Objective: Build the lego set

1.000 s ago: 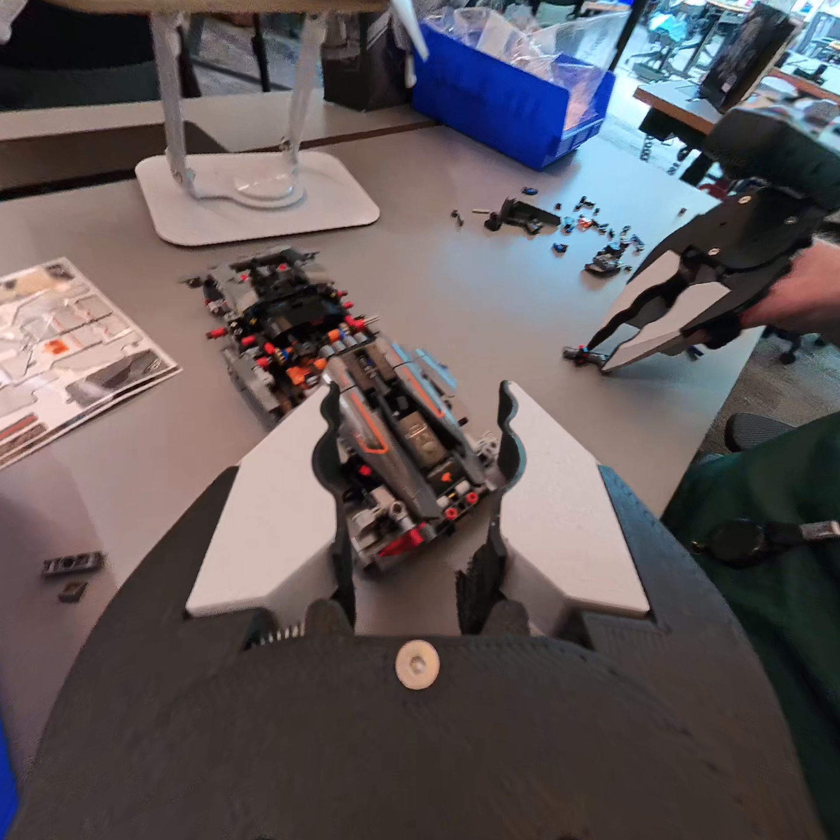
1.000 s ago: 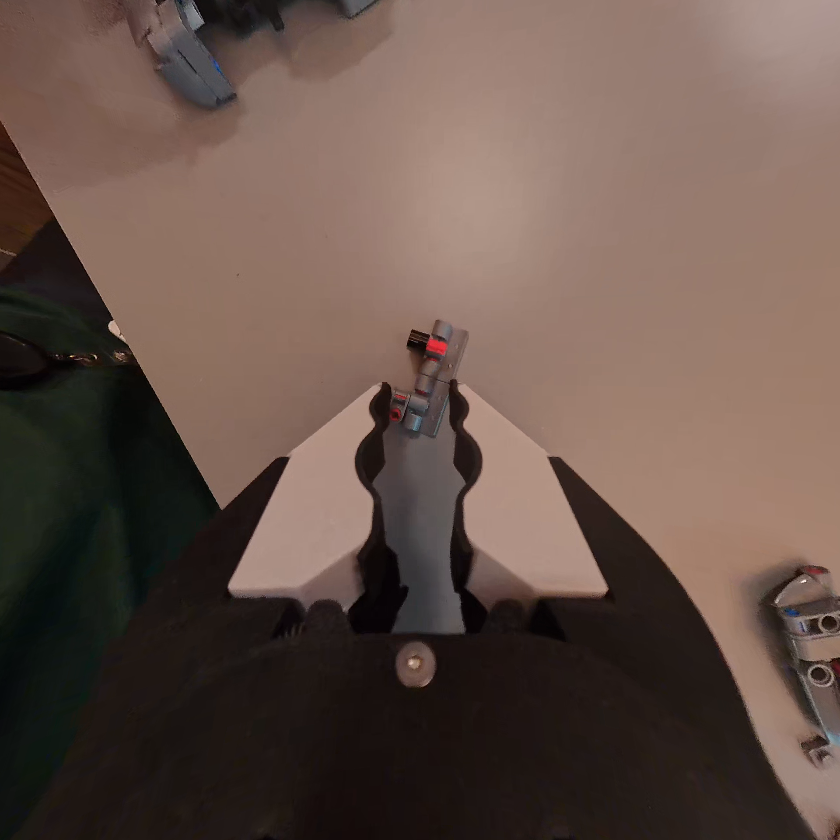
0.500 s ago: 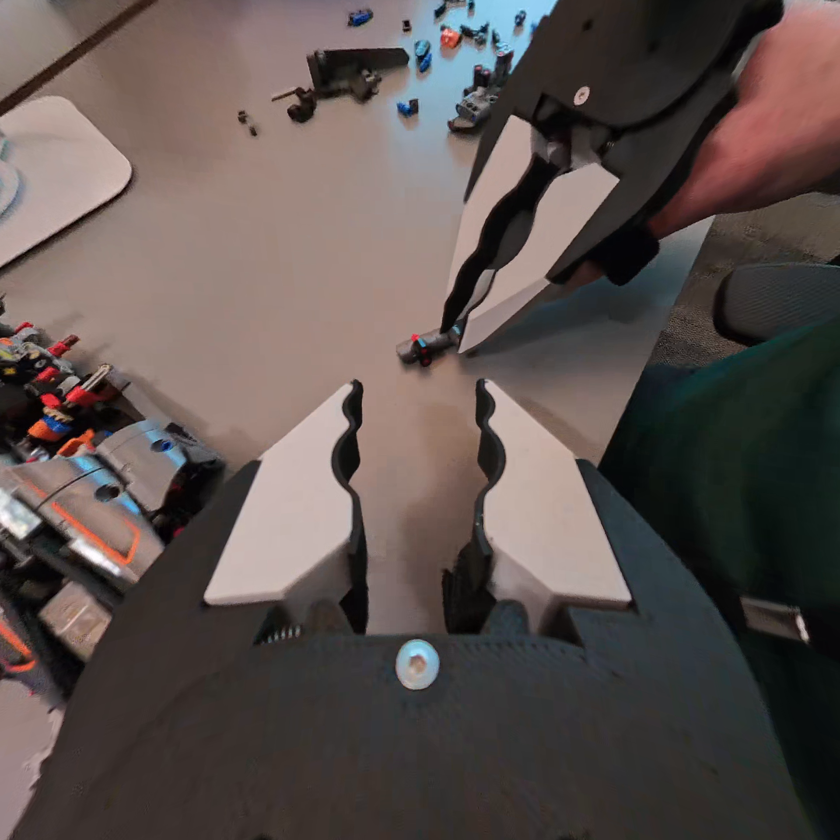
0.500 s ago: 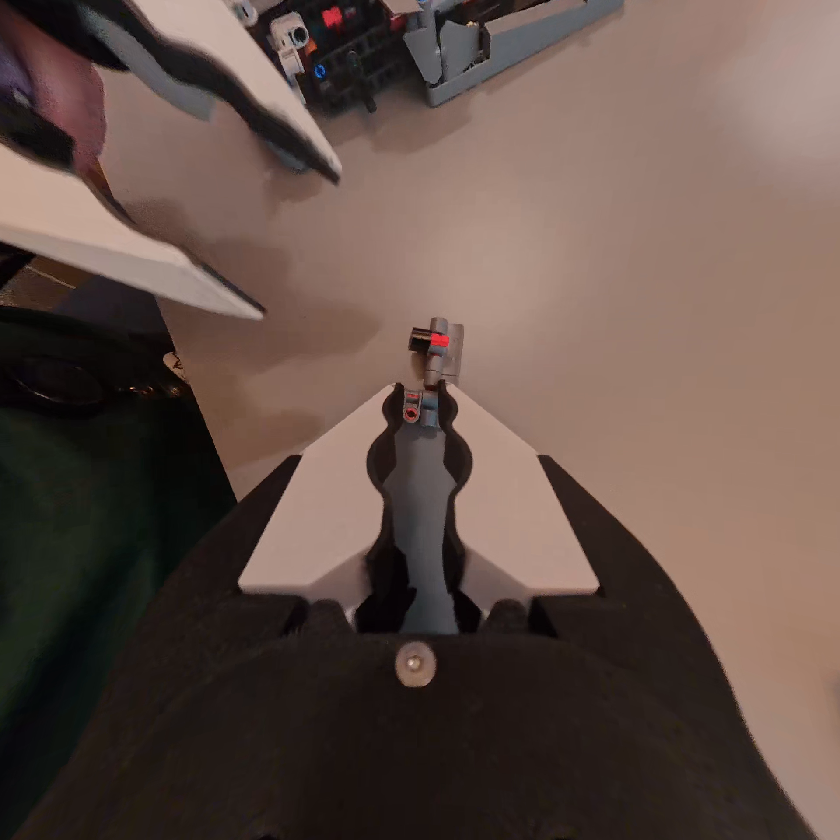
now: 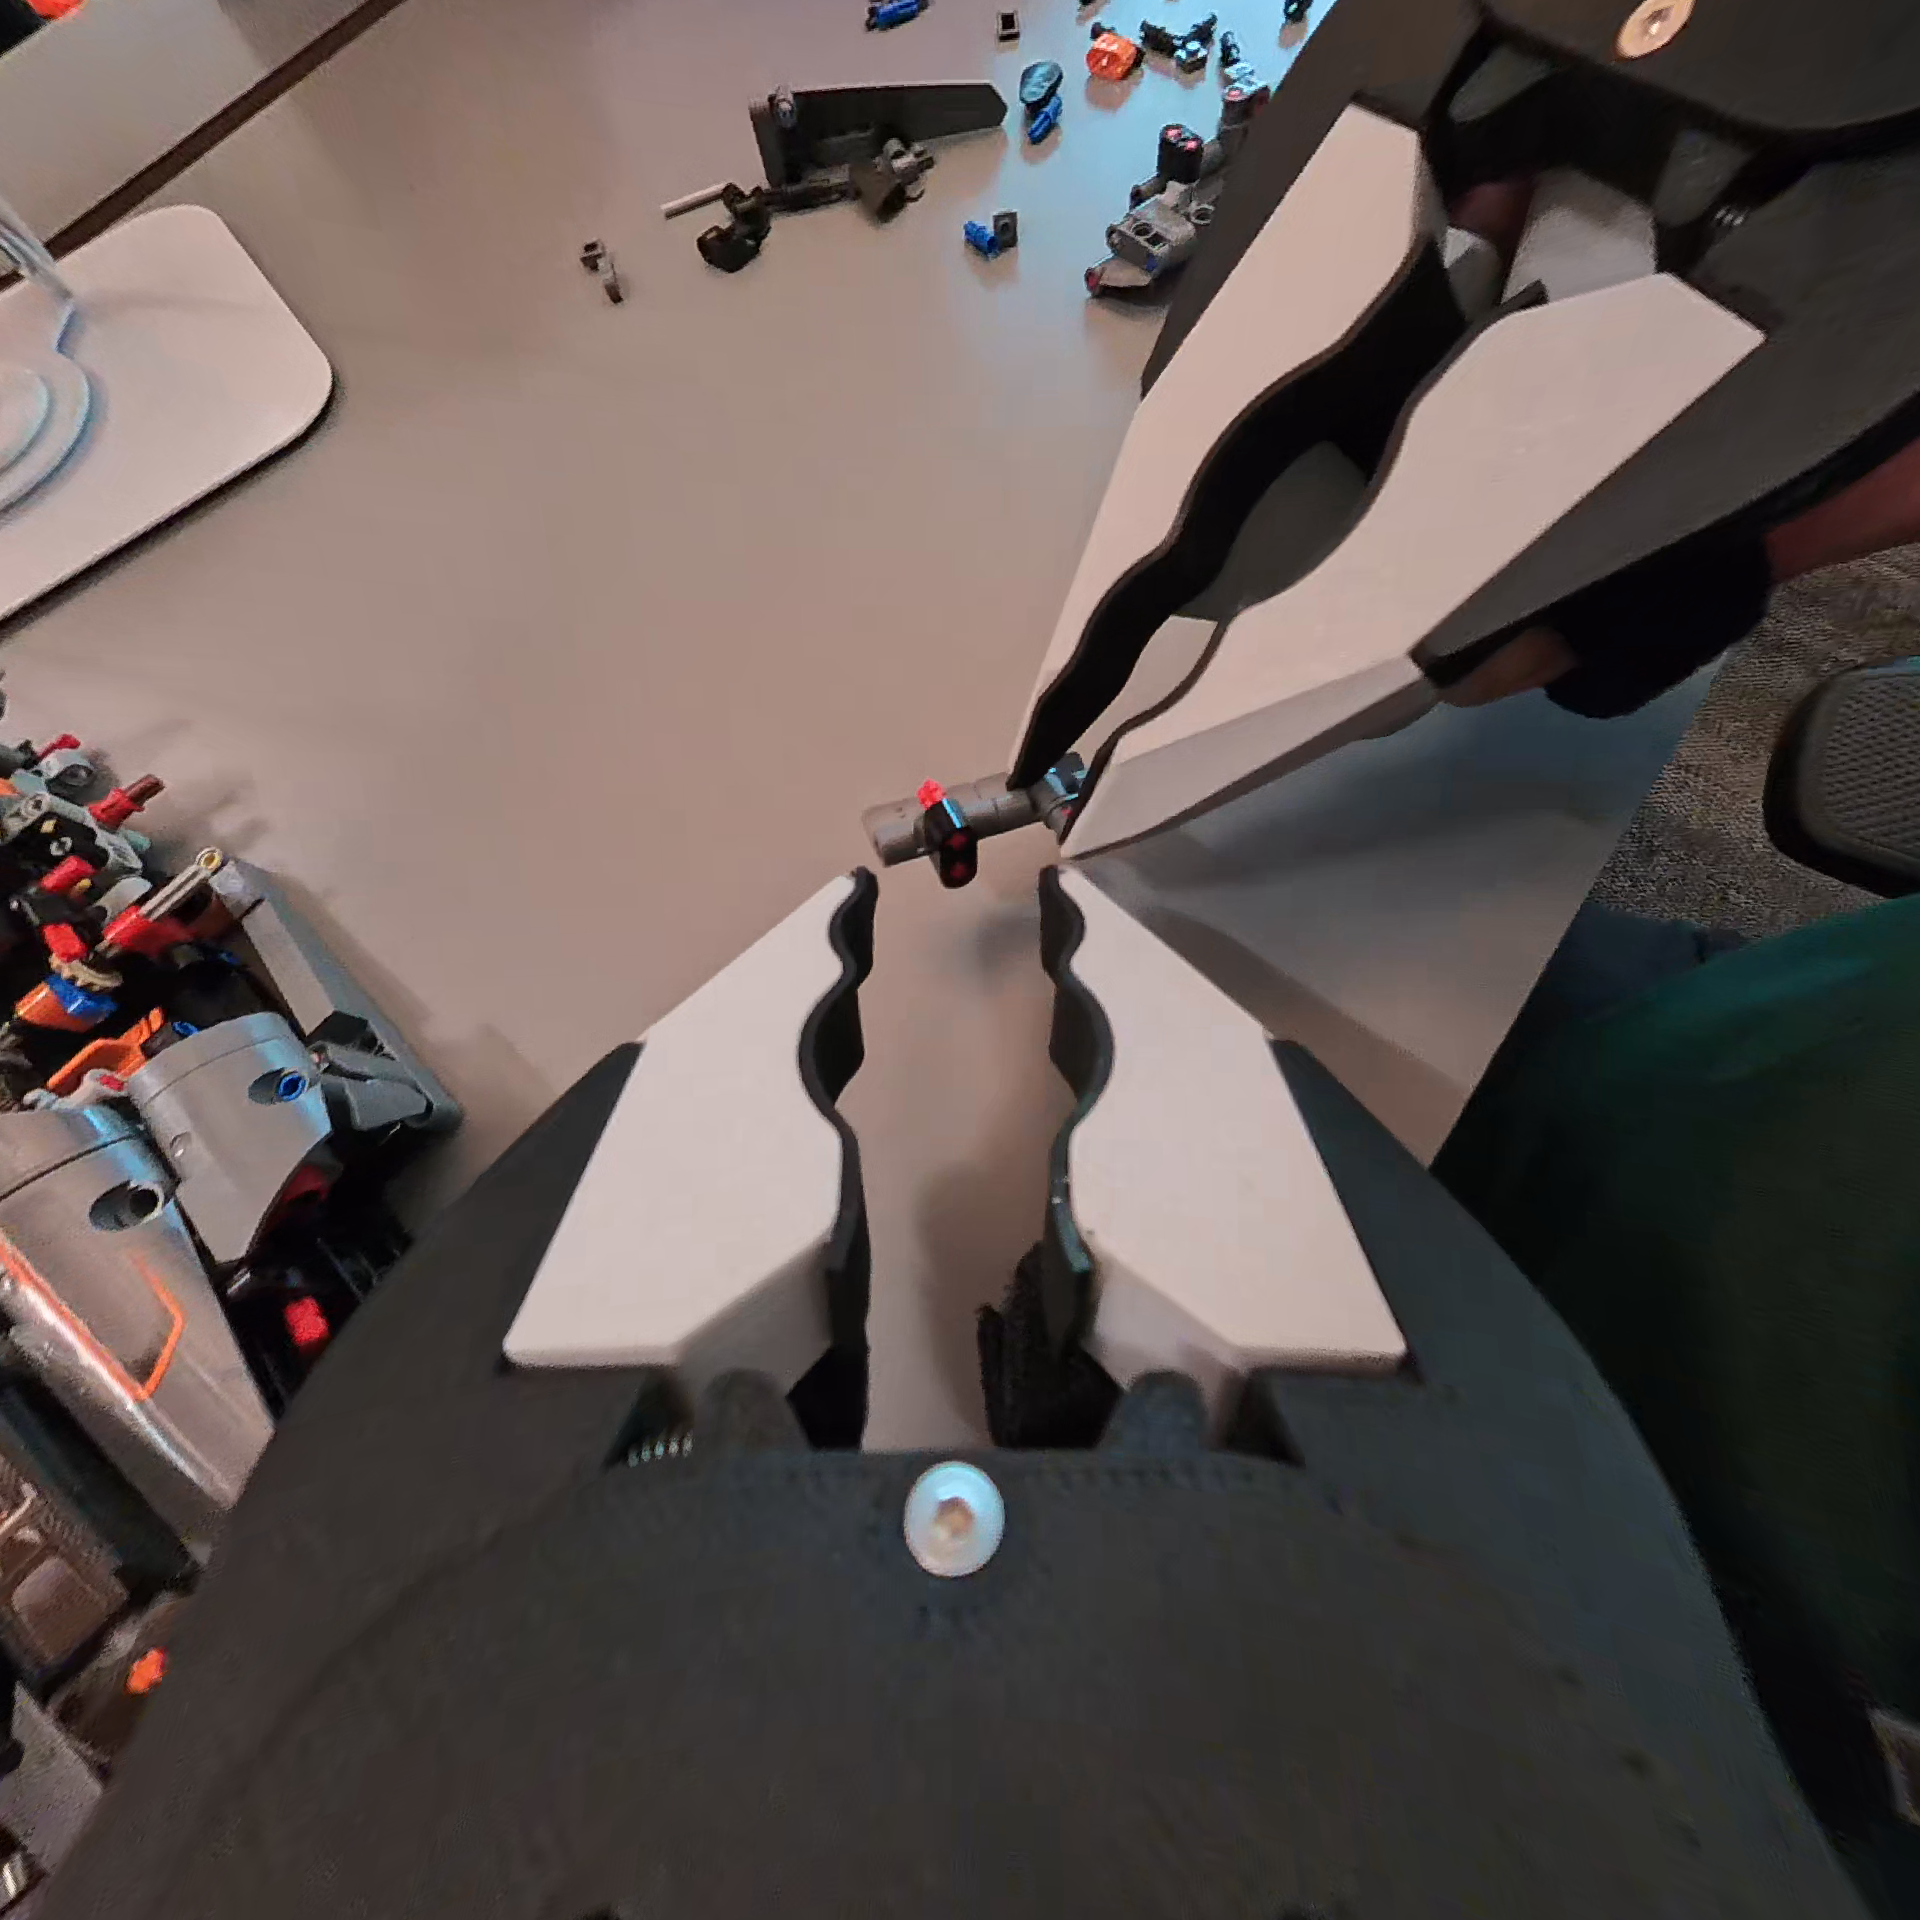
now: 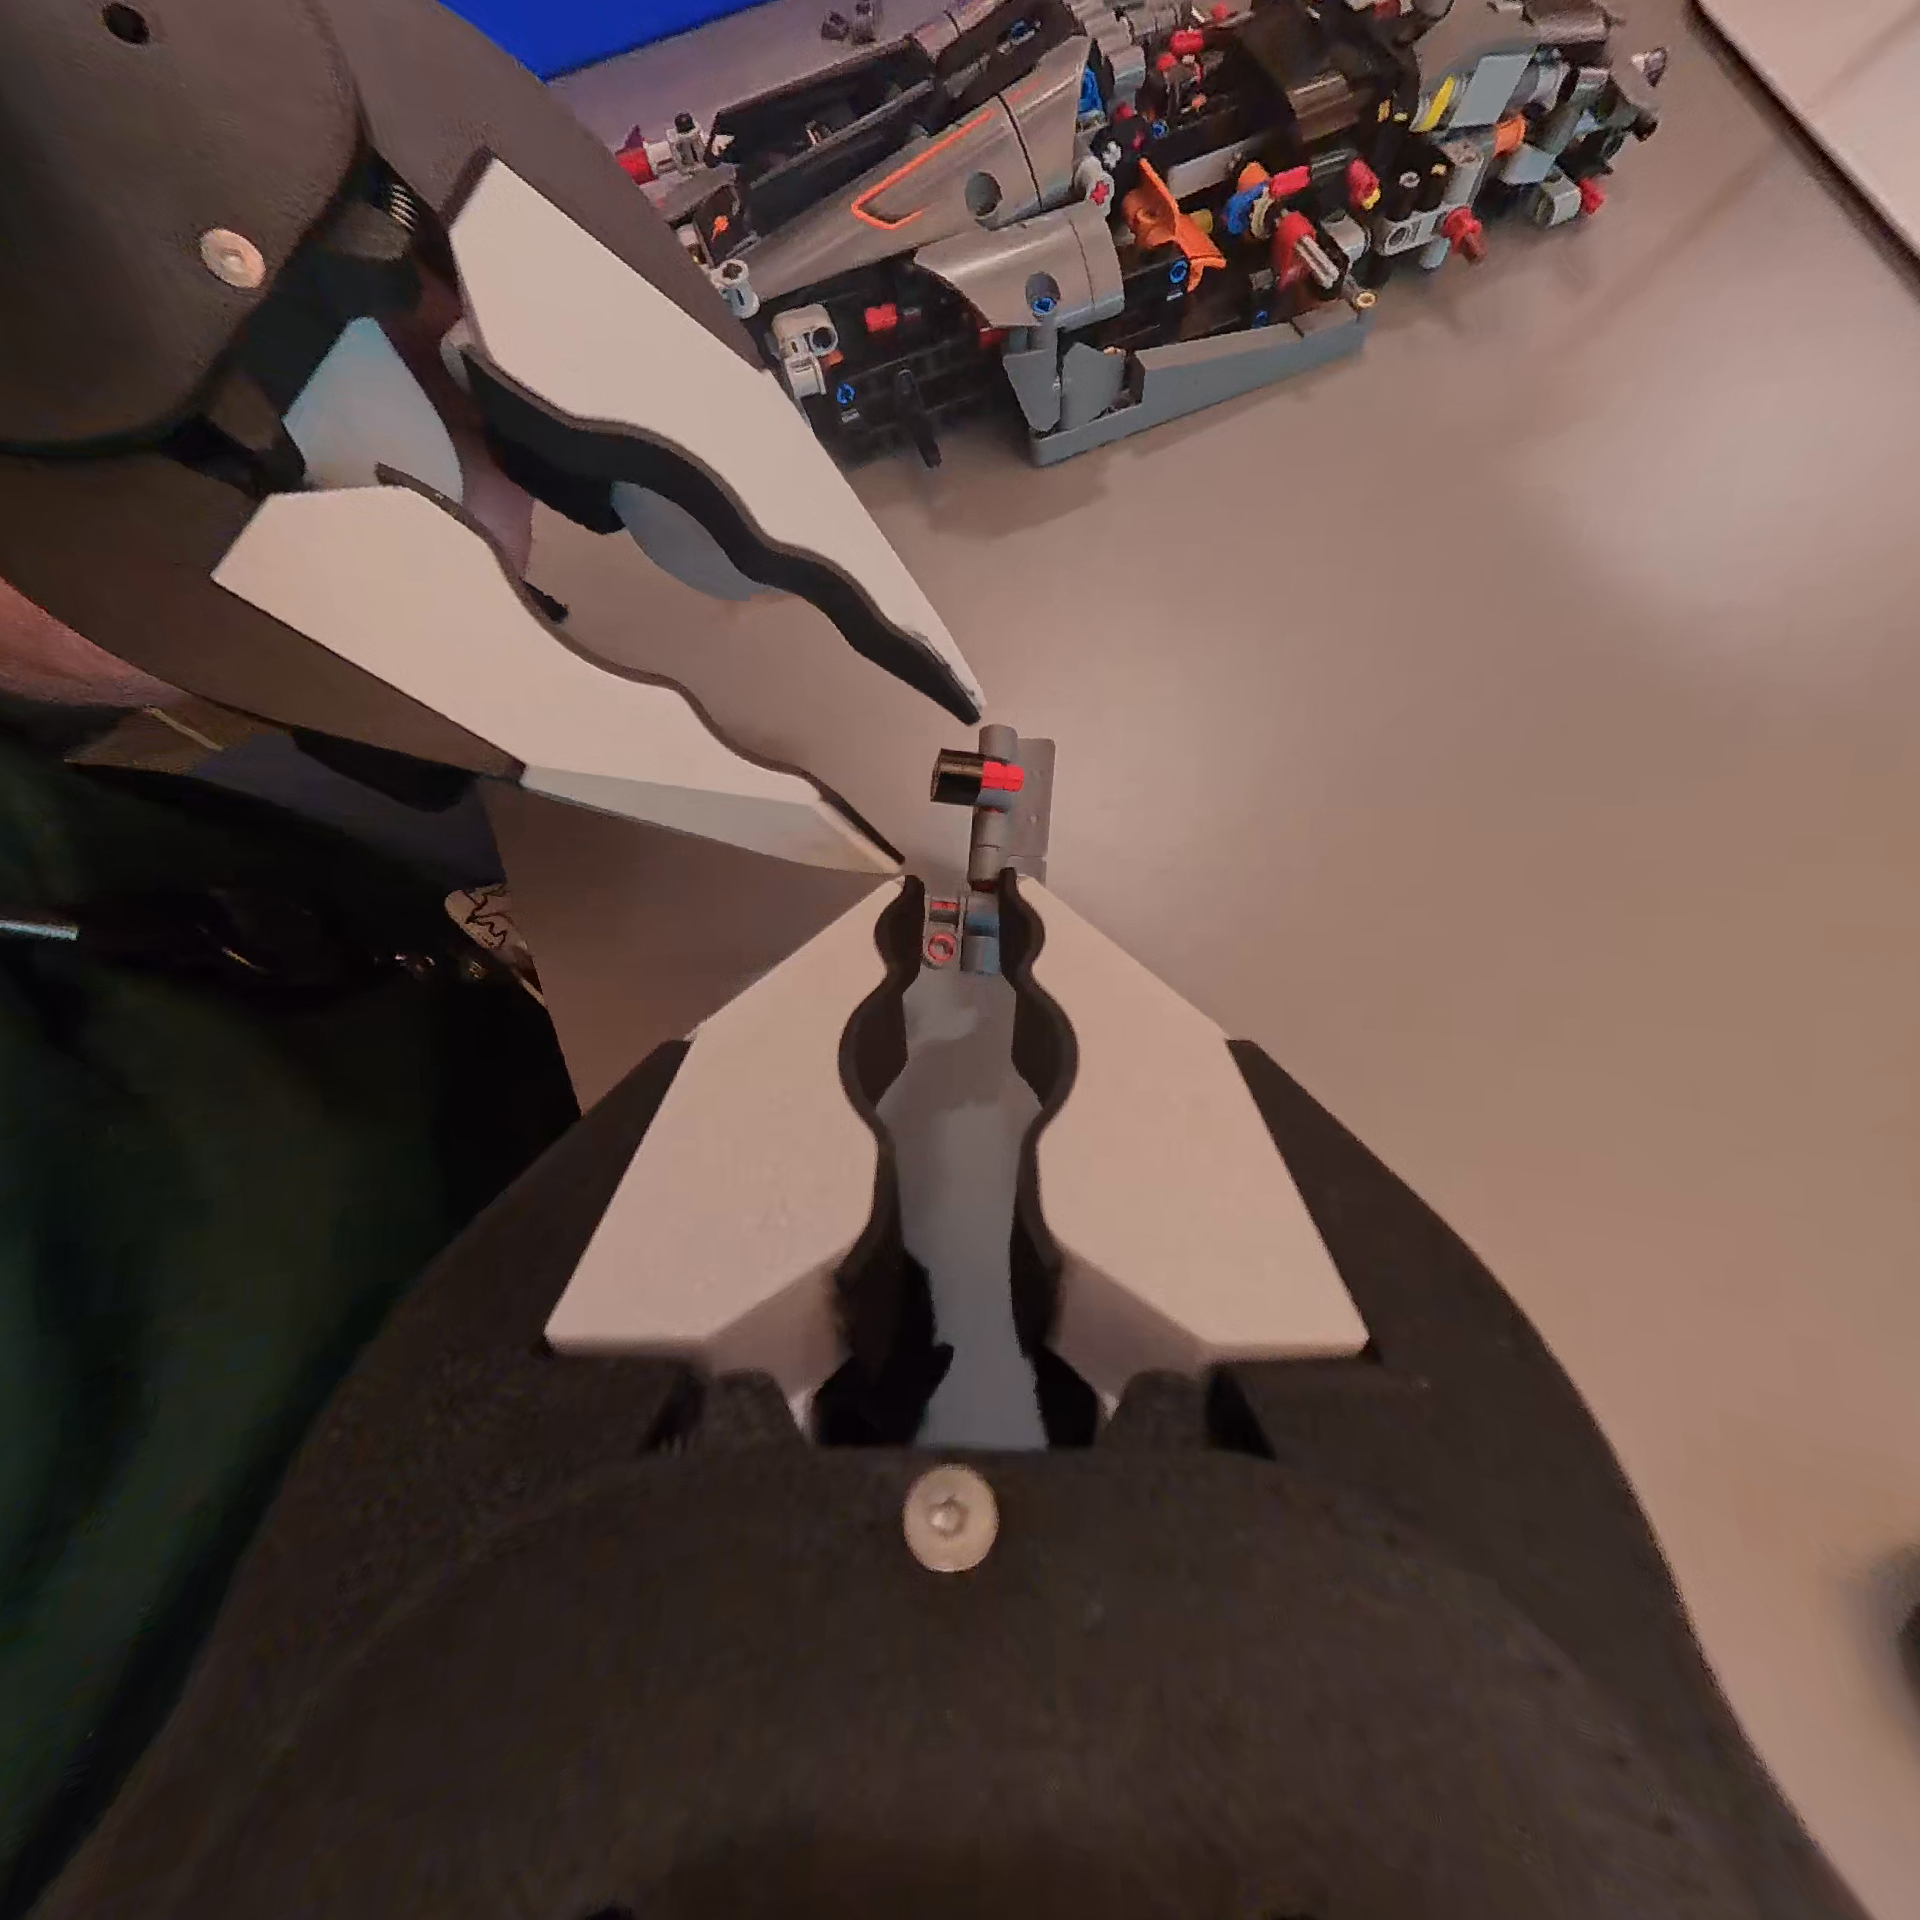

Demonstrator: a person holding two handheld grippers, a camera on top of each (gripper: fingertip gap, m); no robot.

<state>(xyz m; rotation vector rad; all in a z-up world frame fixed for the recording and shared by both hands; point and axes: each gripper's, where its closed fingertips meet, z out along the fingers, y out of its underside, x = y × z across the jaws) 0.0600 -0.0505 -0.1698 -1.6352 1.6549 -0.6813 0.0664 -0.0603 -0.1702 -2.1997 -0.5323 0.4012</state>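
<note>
Right gripper (image 6: 956, 883) closed down on the near end of a small grey connector piece (image 6: 1003, 800); a narrow gap remains between the jaws, filled by the piece. The piece sticks out past the fingertips, with a red pin and a black bush on its side. Seen from the left wrist view, the same piece (image 5: 956, 821) is held level just above the grey table (image 5: 644, 582), near its front edge.

Left gripper (image 5: 956, 883) held apart, jaws well spread, nothing between them. Its tips sit just beside the free end of the piece, one on each side; contact cannot be made out.

Partly built lego car (image 6: 1091, 239), grey panels with orange trim and red and blue pins, lies on the table off to the left of both grippers. Loose lego parts (image 5: 1132, 145) scattered at the far side. White stand base (image 5: 156, 395) at far left.
</note>
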